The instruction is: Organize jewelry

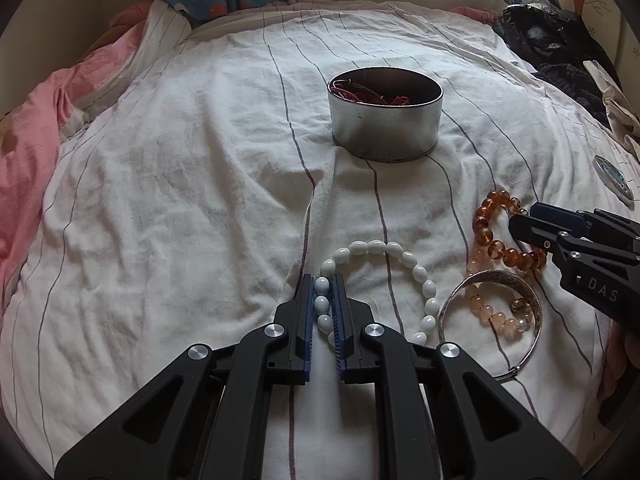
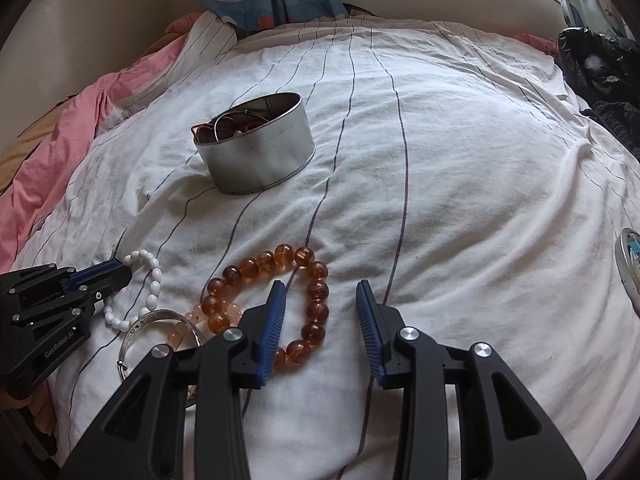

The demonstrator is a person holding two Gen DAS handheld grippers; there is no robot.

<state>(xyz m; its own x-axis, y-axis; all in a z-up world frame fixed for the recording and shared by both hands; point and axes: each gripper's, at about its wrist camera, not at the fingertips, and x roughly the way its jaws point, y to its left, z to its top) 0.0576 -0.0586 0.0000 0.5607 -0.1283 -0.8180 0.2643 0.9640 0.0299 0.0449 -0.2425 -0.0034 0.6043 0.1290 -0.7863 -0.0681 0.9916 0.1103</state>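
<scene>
Left gripper (image 1: 323, 286) clamped on white bracelet (image 1: 416, 270), right gripper (image 2: 321, 295) spread wide over amber bracelet (image 2: 316, 306) — slick beads could slip out before the far tin (image 1: 386, 128).

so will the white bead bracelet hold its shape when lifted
Probably not: the white bead bracelet looks strung on cord, so it should sag into a drooping loop. The left gripper pinches only a few smooth, rounded beads, which may slip or swing.
</scene>
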